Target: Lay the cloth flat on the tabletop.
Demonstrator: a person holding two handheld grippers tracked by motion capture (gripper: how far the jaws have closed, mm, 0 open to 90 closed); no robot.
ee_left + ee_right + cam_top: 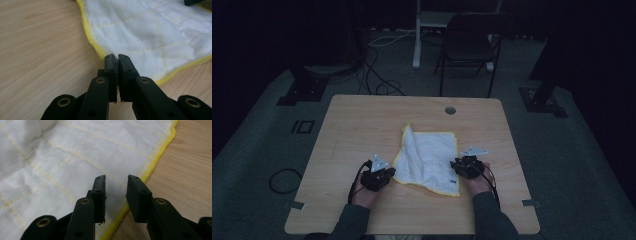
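1. Cloth (428, 159): white quilted square with a yellow hem, lying on the desk (352, 125) in its near half, between the two claws. Far-left corner is lifted or folded into a peak; the rest lies mostly flat with soft wrinkles.
2. Handling, judged: light, limp, no stiffness. It will drape and sag from any grip point and drag along the desk if pulled low. Not fragile. The weave looks grippy, so slip is unlikely unless the bite is shallow.
3. Left claw (116, 56): jaws pinched together on the cloth's near-left hem, with a sliver of white fabric showing between the tips. The bite looks thin, right at the yellow border (96, 48).
4. Right claw (116, 181): jaws part open, nothing pressed between them. It hovers over the cloth just inside the right hem (155, 157), one jaw over white fabric, the other over the border.
5. Where to grip: on the hem, at or near corners. The stitched border is the thickest part and gives the pads something to bite. A mid-panel grab would just bunch the fabric.
6. Risk: with one side held and the other free, any lift swings the cloth and folds it unevenly. Right claw needs to drop onto the hem and close before either hand pulls.
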